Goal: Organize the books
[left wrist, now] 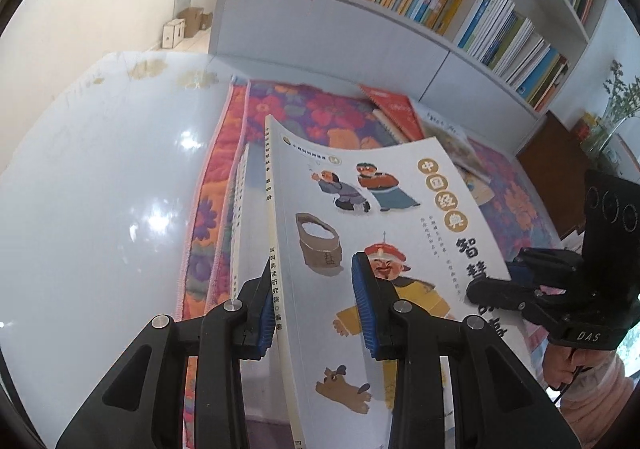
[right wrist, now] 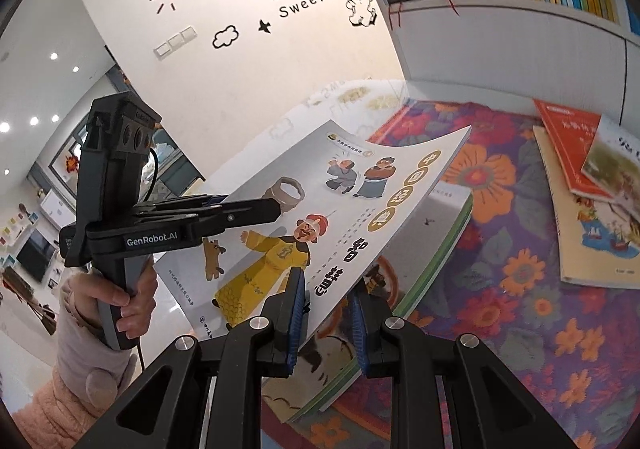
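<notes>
Blue pads [left wrist: 266, 309] of the left gripper [left wrist: 316, 301] were clamped on the book [left wrist: 360, 217] at its spine, the right gripper [right wrist: 328, 313] pinched on its opposite edge, the thin, floppy volume held sagging above the mat [right wrist: 520, 289], best supported at both edges.

Left gripper [left wrist: 316, 301] clamped, angled down; right gripper [right wrist: 326, 323] clamped, angled down.
</notes>
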{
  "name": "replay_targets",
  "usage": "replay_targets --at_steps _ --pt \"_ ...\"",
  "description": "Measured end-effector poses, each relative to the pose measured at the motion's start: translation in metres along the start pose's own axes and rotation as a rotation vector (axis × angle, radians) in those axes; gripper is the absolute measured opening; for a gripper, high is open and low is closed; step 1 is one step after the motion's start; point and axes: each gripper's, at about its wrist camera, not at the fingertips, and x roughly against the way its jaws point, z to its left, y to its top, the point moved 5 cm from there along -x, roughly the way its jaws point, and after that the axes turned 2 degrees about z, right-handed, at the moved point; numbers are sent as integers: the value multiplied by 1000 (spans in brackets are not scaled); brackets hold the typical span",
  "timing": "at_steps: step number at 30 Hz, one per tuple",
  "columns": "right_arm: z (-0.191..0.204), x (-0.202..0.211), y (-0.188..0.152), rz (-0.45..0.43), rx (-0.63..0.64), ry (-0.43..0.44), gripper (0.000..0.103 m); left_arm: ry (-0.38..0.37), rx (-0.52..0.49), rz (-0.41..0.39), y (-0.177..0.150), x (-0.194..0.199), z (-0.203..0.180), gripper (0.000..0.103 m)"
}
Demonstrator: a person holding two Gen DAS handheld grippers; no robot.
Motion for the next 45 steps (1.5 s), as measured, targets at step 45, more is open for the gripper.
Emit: replay_targets --at_steps 45 --pt "-11 -14 -2 112 -110 21 50 308 -29 -87 15 38 -25 39"
